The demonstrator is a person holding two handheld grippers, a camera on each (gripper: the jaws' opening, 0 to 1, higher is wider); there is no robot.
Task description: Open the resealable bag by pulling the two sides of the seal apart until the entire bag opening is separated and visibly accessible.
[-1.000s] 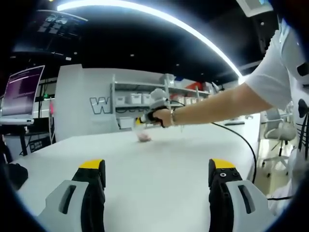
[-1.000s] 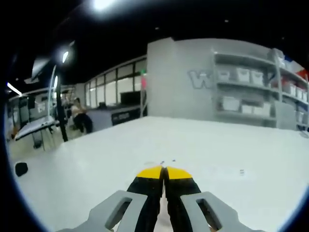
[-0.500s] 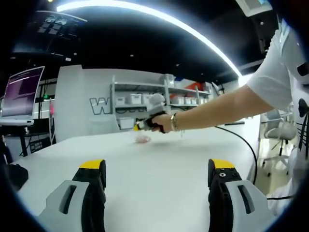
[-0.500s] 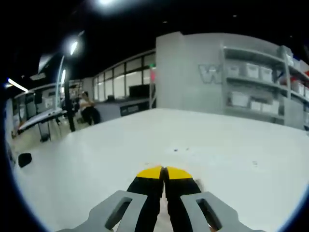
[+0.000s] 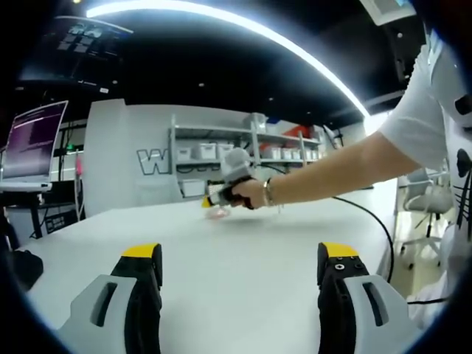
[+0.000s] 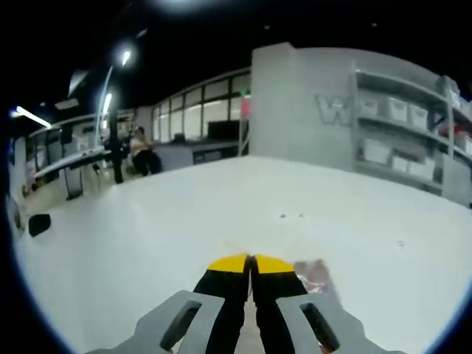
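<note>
In the left gripper view my left gripper (image 5: 240, 254) hangs open over the white table (image 5: 243, 295), nothing between its yellow-tipped jaws. Far across the table a hand holds my right gripper (image 5: 214, 200), with a small pinkish resealable bag (image 5: 216, 212) right under its tip. In the right gripper view the right gripper (image 6: 249, 261) has its jaws pressed together. The clear bag (image 6: 316, 274) with pinkish contents shows just to the right of them, its thin plastic edge reaching past the tips. The pinched part is hidden by the jaws.
A monitor (image 5: 33, 140) stands at the left and a dark object (image 5: 22, 265) lies at the table's left edge. Shelves with bins (image 5: 221, 151) back the table. A black cable (image 5: 372, 217) runs off the right side near a chair (image 5: 428, 199). A person (image 6: 140, 151) sits far off.
The right gripper has risen and shifted a little left, still shut, and the bag has come into sight beside its jaws. The left gripper has stayed put.
</note>
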